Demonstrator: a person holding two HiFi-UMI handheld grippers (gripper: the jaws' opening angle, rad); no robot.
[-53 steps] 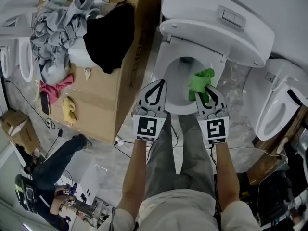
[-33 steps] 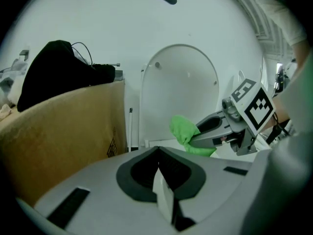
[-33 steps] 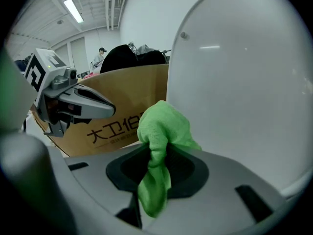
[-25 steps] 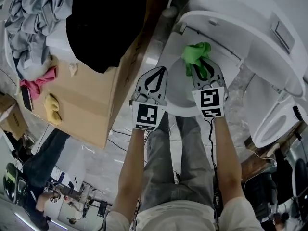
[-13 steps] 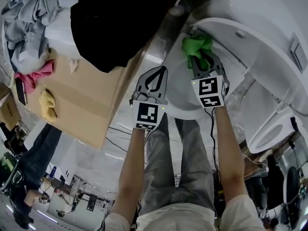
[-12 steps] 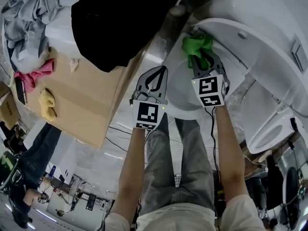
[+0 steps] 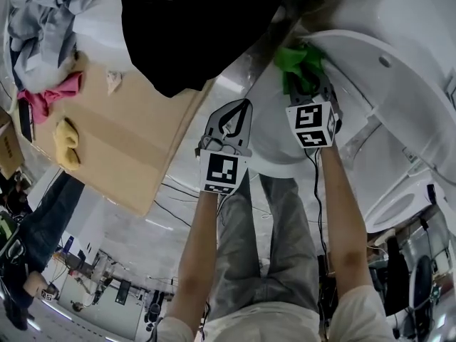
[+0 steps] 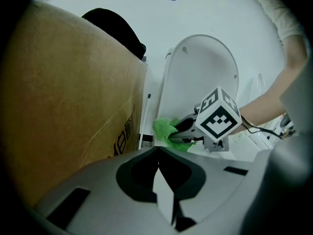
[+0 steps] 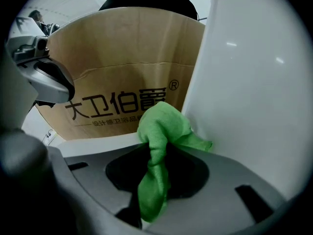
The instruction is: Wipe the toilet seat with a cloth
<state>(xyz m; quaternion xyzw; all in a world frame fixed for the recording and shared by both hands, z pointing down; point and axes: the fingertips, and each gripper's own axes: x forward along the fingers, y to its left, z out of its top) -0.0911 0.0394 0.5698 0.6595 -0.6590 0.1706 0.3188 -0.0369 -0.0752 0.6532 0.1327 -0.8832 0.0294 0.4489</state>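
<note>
A white toilet stands in front of me with its seat rim (image 7: 274, 152) down and its lid (image 7: 385, 84) raised. My right gripper (image 7: 303, 80) is shut on a green cloth (image 7: 298, 59) and holds it against the far left of the rim, where the seat meets the lid. The right gripper view shows the cloth (image 9: 159, 131) bunched between the jaws, touching the lid (image 9: 254, 82) and the rim (image 9: 98, 143). My left gripper (image 7: 239, 112) hangs shut and empty above the near left of the rim, apart from the cloth (image 8: 166, 129).
A tall cardboard box (image 7: 121, 134) stands close to the toilet's left side, carrying a black garment (image 7: 192, 27), grey clothes (image 7: 35, 13), a pink rag (image 7: 46, 95) and a yellow rag (image 7: 68, 143). Another toilet (image 7: 399, 198) sits at the right. Cables lie on the floor.
The right gripper has carried the cloth from the right of the bowl round to the far left of the rim by the lid. The left gripper has barely moved.
</note>
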